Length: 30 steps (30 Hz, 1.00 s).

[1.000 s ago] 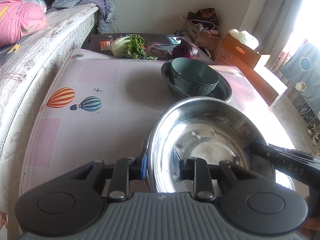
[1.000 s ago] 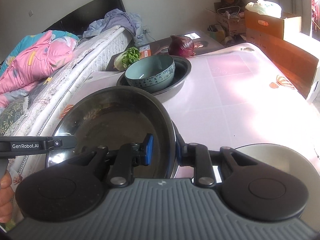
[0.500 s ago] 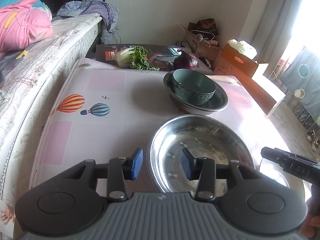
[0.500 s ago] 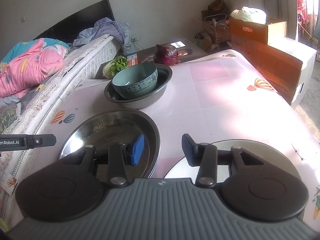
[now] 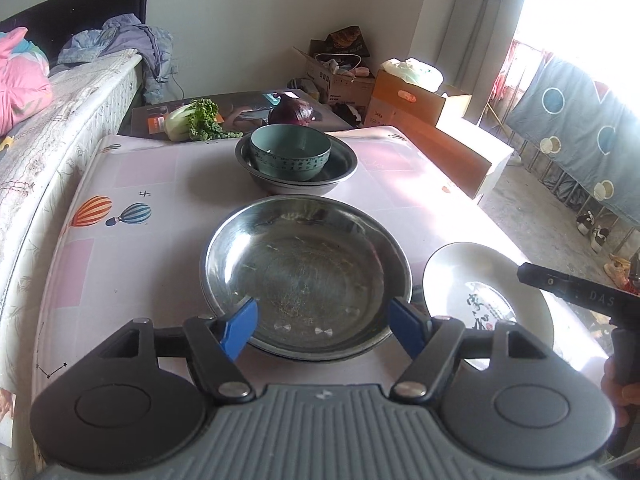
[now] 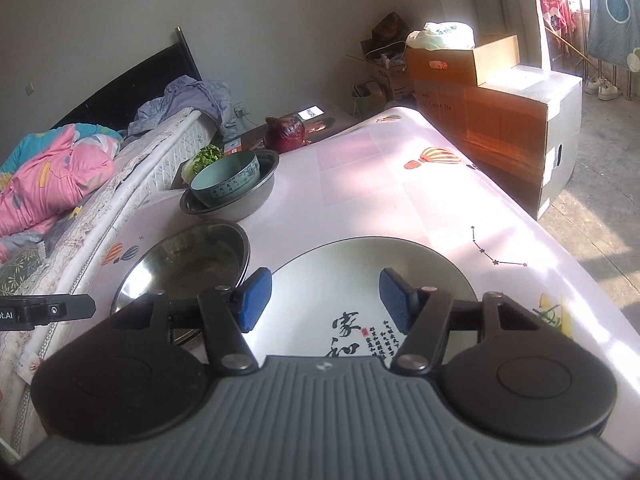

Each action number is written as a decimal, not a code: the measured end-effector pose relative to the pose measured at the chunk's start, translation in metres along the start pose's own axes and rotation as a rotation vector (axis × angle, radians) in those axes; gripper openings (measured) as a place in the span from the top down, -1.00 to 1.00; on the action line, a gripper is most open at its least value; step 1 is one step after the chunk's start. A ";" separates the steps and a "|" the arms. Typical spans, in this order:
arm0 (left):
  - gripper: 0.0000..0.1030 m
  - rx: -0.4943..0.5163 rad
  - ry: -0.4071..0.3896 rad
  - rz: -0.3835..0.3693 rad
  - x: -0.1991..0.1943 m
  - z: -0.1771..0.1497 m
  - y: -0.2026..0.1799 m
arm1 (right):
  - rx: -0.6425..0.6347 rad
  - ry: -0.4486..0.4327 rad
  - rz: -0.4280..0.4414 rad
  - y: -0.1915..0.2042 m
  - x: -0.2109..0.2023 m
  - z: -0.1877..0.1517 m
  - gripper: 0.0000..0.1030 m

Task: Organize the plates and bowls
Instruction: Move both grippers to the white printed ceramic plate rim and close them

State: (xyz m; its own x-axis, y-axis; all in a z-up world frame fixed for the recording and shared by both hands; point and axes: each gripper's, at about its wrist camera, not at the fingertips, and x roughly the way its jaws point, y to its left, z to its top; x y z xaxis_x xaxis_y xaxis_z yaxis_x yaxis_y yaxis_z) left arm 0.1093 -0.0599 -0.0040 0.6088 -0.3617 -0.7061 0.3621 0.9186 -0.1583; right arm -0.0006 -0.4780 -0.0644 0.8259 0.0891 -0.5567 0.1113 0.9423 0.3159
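Note:
A large steel bowl (image 5: 306,276) rests on the table just ahead of my open left gripper (image 5: 324,326); it also shows in the right wrist view (image 6: 188,264). A white plate with black calligraphy (image 6: 360,280) lies to its right, under my open right gripper (image 6: 326,298); in the left wrist view the plate (image 5: 480,292) sits at the right. Farther back a teal ceramic bowl (image 5: 290,152) sits inside a second steel bowl (image 5: 340,170); the right wrist view shows both, the teal bowl (image 6: 224,180) and the steel one (image 6: 248,200).
The table has a pink balloon-print cloth (image 5: 132,184). A bed (image 5: 48,120) runs along its left side. A cabbage (image 5: 192,120) and a red cabbage (image 5: 290,110) lie on a dark surface behind. Cardboard boxes (image 6: 500,120) stand at the right.
Both grippers let go of the large steel bowl's rim, opened wide and drew back. The bowl now rests on the table. The right gripper swung right over the white plate.

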 end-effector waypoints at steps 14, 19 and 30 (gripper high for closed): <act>-0.16 0.095 0.094 -0.088 0.065 -0.029 -0.088 | 0.096 0.060 0.021 -0.102 0.017 -0.010 -0.06; 0.16 0.113 0.131 -0.038 0.089 -0.027 -0.096 | 0.084 0.086 0.051 -0.110 0.044 -0.003 0.17; 0.51 0.113 0.166 -0.057 0.099 -0.025 -0.102 | 0.064 0.144 0.113 -0.096 0.069 -0.005 0.61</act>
State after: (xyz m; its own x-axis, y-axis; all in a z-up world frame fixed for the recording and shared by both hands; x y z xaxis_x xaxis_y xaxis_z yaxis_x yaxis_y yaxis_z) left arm 0.1156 -0.1851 -0.0750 0.4641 -0.3728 -0.8035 0.4749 0.8704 -0.1295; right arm 0.0428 -0.5604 -0.1367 0.7481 0.2428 -0.6176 0.0610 0.9016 0.4283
